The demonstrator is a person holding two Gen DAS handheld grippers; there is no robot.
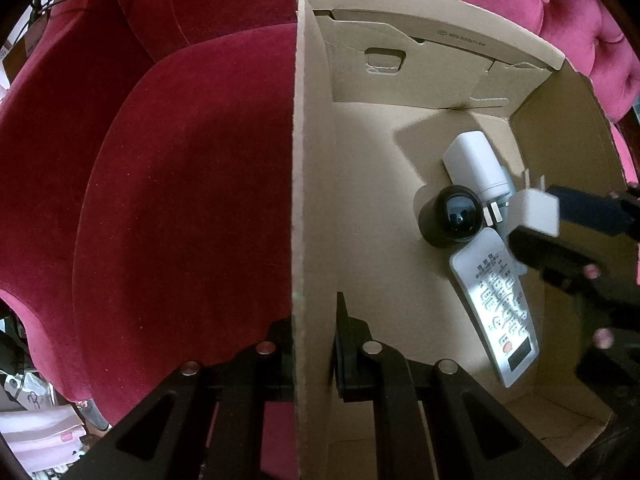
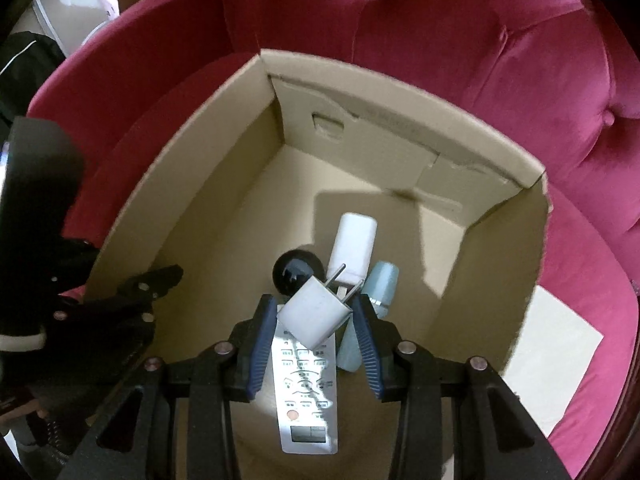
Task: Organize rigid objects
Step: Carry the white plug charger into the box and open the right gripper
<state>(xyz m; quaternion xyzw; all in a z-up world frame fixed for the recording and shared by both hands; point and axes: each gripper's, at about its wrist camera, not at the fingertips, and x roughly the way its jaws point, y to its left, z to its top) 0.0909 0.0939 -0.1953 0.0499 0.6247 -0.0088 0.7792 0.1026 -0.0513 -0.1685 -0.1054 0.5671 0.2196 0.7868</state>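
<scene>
A cardboard box [image 2: 192, 160] stands on a red velvet seat. Inside lie a white remote [image 2: 306, 384], a black round-ended object [image 2: 298, 272], a white charger block [image 2: 354, 246] and a pale blue object [image 2: 382, 282]. My right gripper [image 2: 316, 312] hovers over them with a white plug adapter [image 2: 314, 312] between its blue pads, touching the left one, prongs up. In the left wrist view it [image 1: 536, 210] enters from the right. My left gripper [image 1: 314, 344] is shut on the box's left wall [image 1: 312, 200].
The red seat cushion [image 1: 180, 200] lies left of the box, the tufted backrest [image 2: 480, 40] behind. A white sheet [image 2: 556, 348] lies on the seat right of the box. Clutter [image 1: 36, 432] sits on the floor at lower left.
</scene>
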